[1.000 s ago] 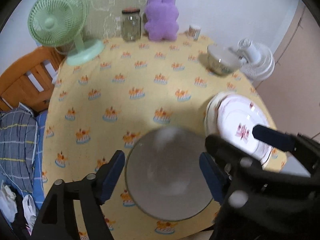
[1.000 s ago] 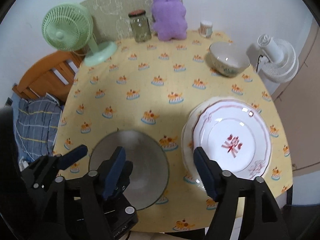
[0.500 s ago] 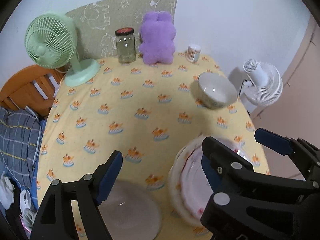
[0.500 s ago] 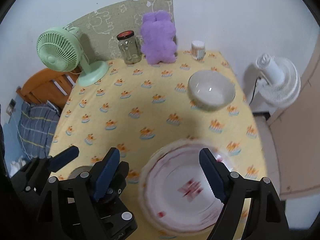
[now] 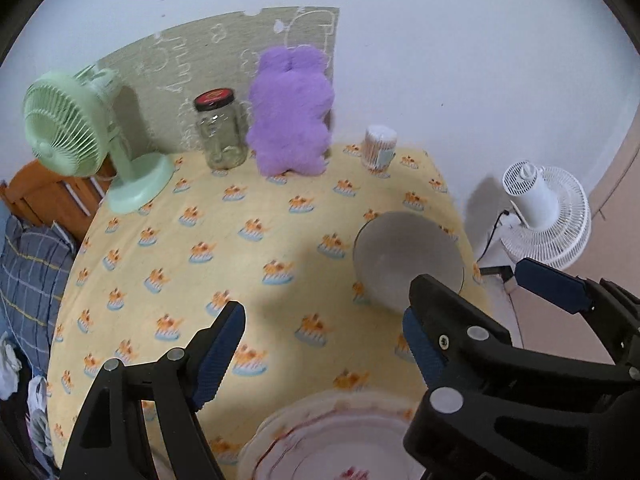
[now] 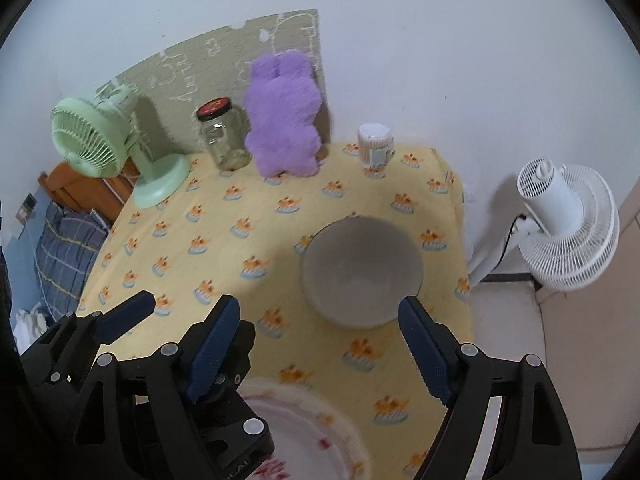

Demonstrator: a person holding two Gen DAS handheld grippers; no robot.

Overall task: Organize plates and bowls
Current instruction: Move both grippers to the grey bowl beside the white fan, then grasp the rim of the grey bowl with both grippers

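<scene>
A pale bowl (image 6: 362,270) stands on the yellow tablecloth (image 6: 256,240) near the table's right edge; it also shows in the left wrist view (image 5: 404,258). A stack of white plates with a red pattern (image 5: 340,440) lies at the near edge, under both grippers, and also shows in the right wrist view (image 6: 304,432). My left gripper (image 5: 324,348) is open and empty above the cloth. My right gripper (image 6: 320,348) is open and empty, just short of the bowl, with the left gripper (image 6: 120,320) beside it.
Along the back wall stand a green desk fan (image 6: 104,144), a glass jar with a red lid (image 6: 222,136), a purple plush toy (image 6: 284,116) and a small cup of cotton swabs (image 6: 374,146). A white floor fan (image 6: 568,224) stands right of the table. A wooden chair with blue cloth (image 5: 32,240) is at the left.
Both grippers moved forward over the table toward the far bowl. The grey bowl near the front has dropped out of view; the plate stack slid to the bottom edge.
</scene>
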